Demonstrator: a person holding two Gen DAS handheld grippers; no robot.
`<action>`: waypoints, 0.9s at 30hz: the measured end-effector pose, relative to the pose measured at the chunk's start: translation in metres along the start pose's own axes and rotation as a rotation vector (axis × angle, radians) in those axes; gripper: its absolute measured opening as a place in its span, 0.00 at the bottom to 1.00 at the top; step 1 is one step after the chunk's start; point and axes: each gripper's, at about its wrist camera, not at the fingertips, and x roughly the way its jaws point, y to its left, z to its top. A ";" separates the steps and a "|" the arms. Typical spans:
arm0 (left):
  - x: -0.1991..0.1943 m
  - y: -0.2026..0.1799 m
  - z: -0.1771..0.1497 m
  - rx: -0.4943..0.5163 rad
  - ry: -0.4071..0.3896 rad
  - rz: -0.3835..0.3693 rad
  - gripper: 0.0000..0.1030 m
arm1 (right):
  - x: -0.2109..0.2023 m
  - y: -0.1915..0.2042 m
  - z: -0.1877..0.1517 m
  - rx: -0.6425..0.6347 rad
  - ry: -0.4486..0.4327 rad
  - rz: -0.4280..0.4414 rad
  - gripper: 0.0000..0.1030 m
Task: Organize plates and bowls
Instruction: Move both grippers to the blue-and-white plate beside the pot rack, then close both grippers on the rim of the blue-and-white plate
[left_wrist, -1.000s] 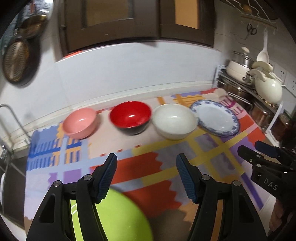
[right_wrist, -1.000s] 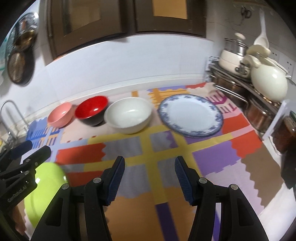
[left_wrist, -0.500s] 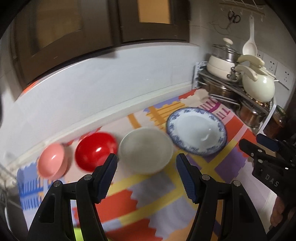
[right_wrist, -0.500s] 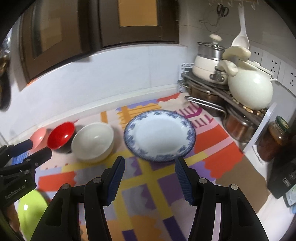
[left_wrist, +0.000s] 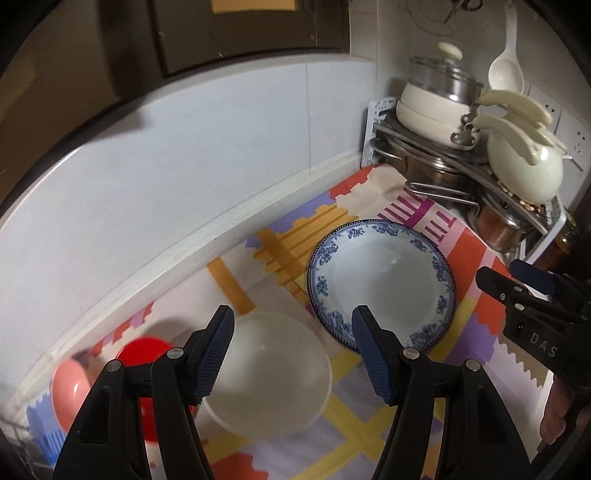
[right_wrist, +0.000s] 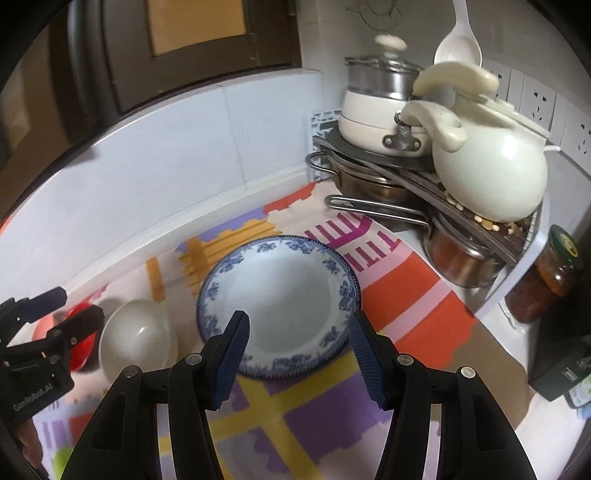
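- Two hand-held grippers hang over the counter, black frames with ribbed blue pads; the left gripper (left_wrist: 293, 354) and the right gripper (right_wrist: 299, 354) each have their jaws parted about halfway, with nothing between the pads.
- The plate (right_wrist: 277, 306) is round, glossy white porcelain with a blue floral rim; it lies flat on the mat, under and ahead of the right gripper.
- Just to the plate's left sits the white bowl (left_wrist: 269, 373), smooth and deep, below the left gripper's pads.
- Further left in the same row come the red bowl (left_wrist: 147, 350), shiny, and the pink bowl (left_wrist: 70, 387), partly hidden behind the left gripper's frame.
- A bit of something lime green (right_wrist: 62, 458) shows at the bottom left of the right wrist view; too little is visible to name it.
- The mat (right_wrist: 399, 291) covering the counter is a patchwork print of orange, purple, yellow and pink blocks.
- The pale wall (left_wrist: 184, 147) behind is smooth, with a dark window frame (left_wrist: 236, 40) above.
- In the right corner a wire rack (right_wrist: 417, 181) holds steel pans, a cream pot with a glass lid (right_wrist: 380, 107) and a rounded cream kettle (right_wrist: 487, 173); a ladle (right_wrist: 460, 40) hangs above, and a jar (right_wrist: 543, 280) stands beside the rack.
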 end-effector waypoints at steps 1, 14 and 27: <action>0.008 0.002 0.005 0.001 0.010 0.005 0.64 | 0.007 -0.002 0.004 0.015 0.006 -0.007 0.56; 0.104 -0.004 0.039 0.051 0.176 -0.051 0.63 | 0.092 -0.022 0.025 0.100 0.125 -0.090 0.56; 0.168 -0.013 0.039 0.052 0.307 -0.094 0.59 | 0.155 -0.046 0.026 0.142 0.251 -0.117 0.56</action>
